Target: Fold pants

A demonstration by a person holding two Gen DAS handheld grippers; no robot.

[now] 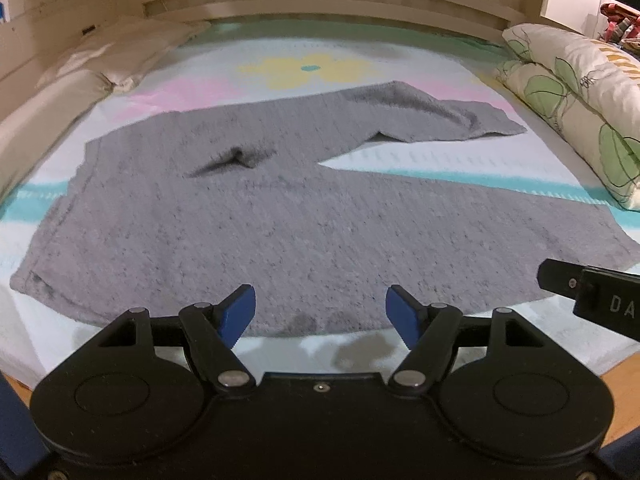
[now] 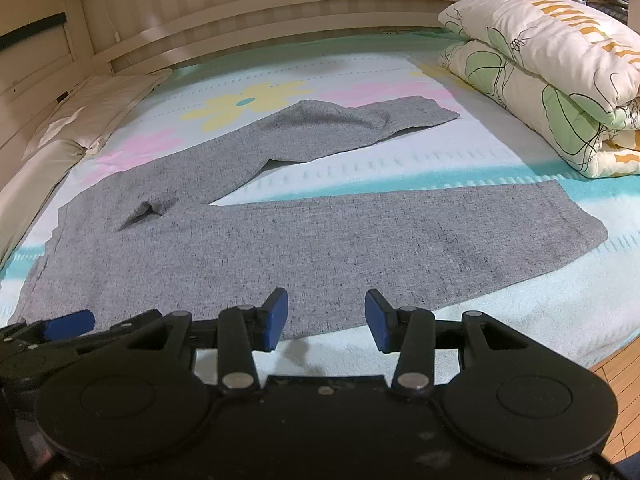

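Note:
Grey pants (image 1: 248, 216) lie spread flat on the bed, waistband at the left, two legs running right and split apart. They also show in the right wrist view (image 2: 280, 232). A small raised crease (image 1: 228, 160) sits near the crotch. The far leg's end is rumpled (image 2: 360, 120). My left gripper (image 1: 320, 316) is open and empty, just above the pants' near edge. My right gripper (image 2: 326, 318) is open and empty, at the near edge of the near leg. The left gripper also shows at the left of the right wrist view (image 2: 68, 326).
The bed has a flowered sheet (image 1: 308, 68) with a teal stripe. A folded floral quilt (image 2: 552, 80) lies at the right. A beige pillow (image 2: 92, 112) lies at the left. A slatted headboard (image 2: 280, 8) runs along the back. Wood floor (image 2: 620, 376) shows at the near right.

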